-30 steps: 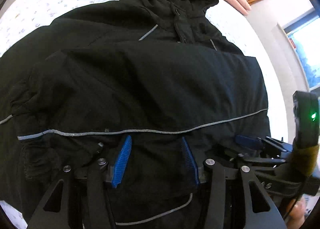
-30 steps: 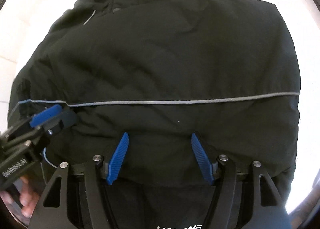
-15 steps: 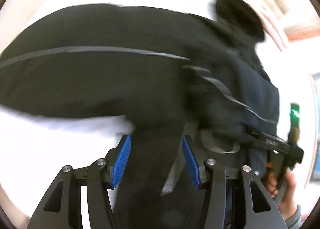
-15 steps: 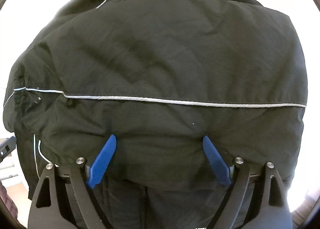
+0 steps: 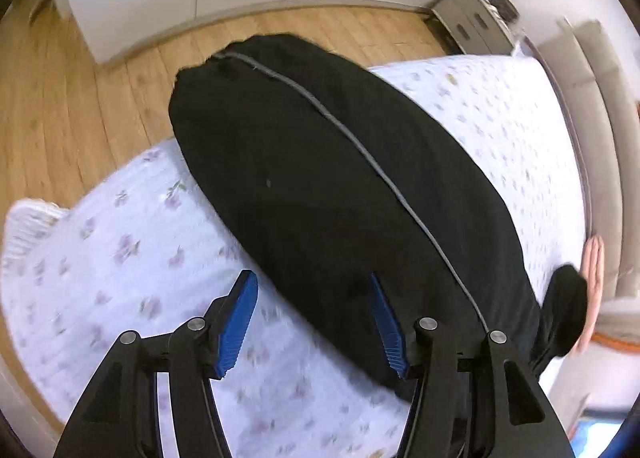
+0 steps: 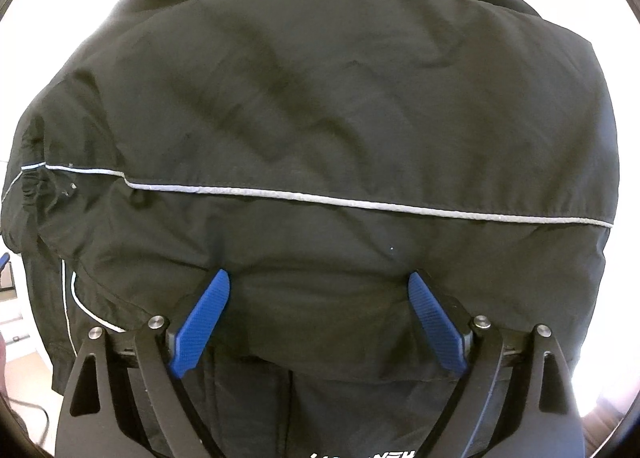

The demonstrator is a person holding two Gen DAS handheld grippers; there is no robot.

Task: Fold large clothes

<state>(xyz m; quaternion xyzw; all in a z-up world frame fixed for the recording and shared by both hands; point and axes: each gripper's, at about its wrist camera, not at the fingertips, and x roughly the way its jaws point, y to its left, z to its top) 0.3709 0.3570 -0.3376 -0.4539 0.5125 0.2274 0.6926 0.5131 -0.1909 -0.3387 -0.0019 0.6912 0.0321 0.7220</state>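
My left gripper (image 5: 312, 318) has swung away from the front of the black jacket (image 5: 340, 185) since a second ago and now looks along its side, with wooden floor (image 5: 80, 105) beyond, while my right gripper (image 6: 318, 318) has barely shifted and its fingers have spread wider. The jacket lies across the flowered bed (image 5: 140, 258), one end reaching out past the mattress edge. Both pairs of fingers are spread and pinch nothing; my right ones sit at the folded edge of the jacket (image 6: 320, 117), below the grey piping (image 6: 360, 205). This looks padded and bulky to me: soft, fairly heavy for cloth, with a slick shell that could slide out of a shallow pinch. I'd take a deep bite through the thick hem or a seam, one hold at each corner.
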